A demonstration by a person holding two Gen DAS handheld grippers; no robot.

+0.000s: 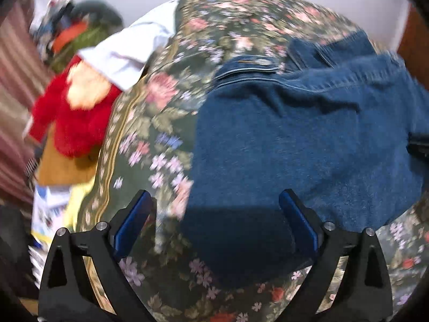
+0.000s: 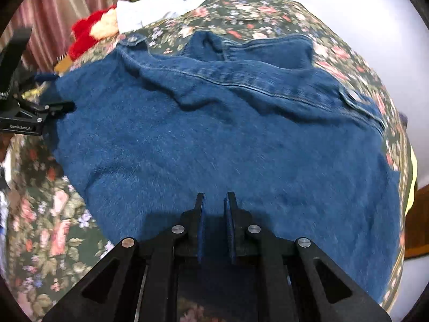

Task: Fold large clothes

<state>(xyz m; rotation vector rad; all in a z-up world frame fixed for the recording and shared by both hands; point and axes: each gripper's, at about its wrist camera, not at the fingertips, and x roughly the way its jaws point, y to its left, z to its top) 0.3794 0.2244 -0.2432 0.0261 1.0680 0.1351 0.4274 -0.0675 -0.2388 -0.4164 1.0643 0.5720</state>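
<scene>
Left wrist view: a bed under a dark floral bedspread (image 1: 161, 123) fills most of the picture, with a pale wall behind and a striped curtain (image 1: 13, 80) at the left edge. A red plush toy (image 1: 72, 123) and a white garment (image 1: 128, 53) lie at the bed's left side. The left tongs (image 1: 214, 214) point steeply down with the jaws spread wide and nothing between the pads; they hang over the near left edge of a blue denim jacket (image 1: 308, 139). The jacket lies spread on the bedspread, its stitched seam running left to right across the far side.

Right wrist view: the same bedspread (image 2: 53, 228) and wall, the curtain (image 2: 67, 5) at upper left. The right tongs (image 2: 215, 214) tilt down over the jacket's (image 2: 214, 139) near hem, jaws pressed together, pinching no cloth. The jacket's long axis runs left to right, collar (image 2: 214, 45) away from the camera. The left tongs (image 2: 57, 107) sit at its left edge.
</scene>
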